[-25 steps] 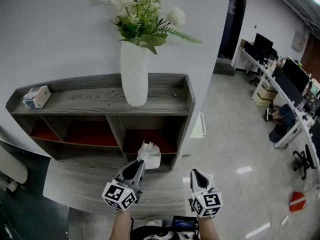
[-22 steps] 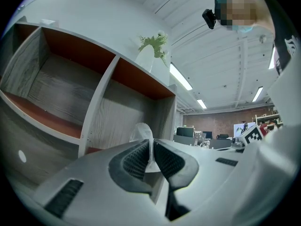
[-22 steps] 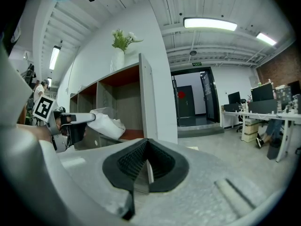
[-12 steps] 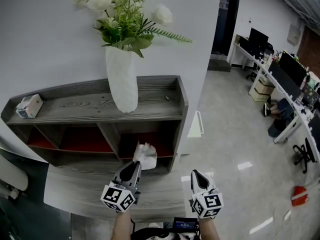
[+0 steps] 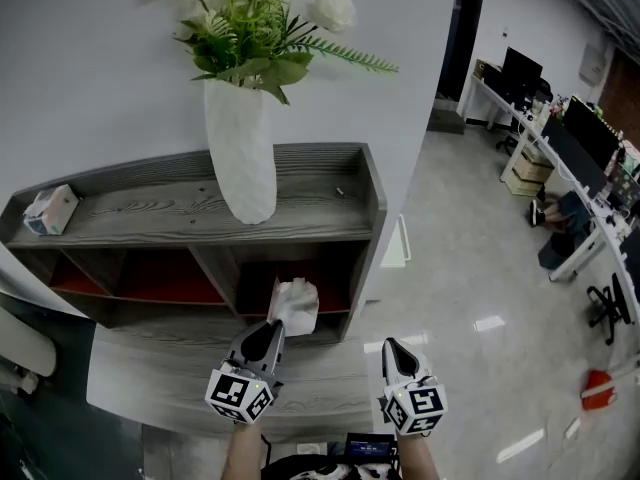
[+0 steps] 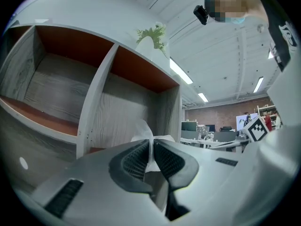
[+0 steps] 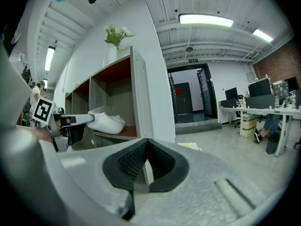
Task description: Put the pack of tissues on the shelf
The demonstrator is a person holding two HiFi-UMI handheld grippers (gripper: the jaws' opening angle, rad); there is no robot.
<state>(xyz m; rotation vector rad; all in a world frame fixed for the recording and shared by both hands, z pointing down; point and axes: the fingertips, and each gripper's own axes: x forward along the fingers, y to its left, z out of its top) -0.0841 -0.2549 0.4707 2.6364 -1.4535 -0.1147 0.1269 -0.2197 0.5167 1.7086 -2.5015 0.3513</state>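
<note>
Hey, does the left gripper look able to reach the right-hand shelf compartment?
Probably yes: the left gripper, shut on the tissue pack, faces that open compartment from just in front, and nothing visible blocks its mouth.

The left gripper [image 5: 274, 328] holds the tissue pack [image 5: 297, 306] in front of the shelf's [image 5: 150, 208] lower right compartment. The right gripper [image 5: 392, 347] is just beside it.

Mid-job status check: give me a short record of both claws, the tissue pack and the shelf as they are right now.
left claw: shut on the pack of tissues
right claw: shut, nothing in it, held beside the left claw
pack position: at the mouth of the right-hand compartment of the shelf; cannot tell if it rests on the board
shelf top: white vase with flowers, small tissue box at the left end
task state: pack not yet released
</note>
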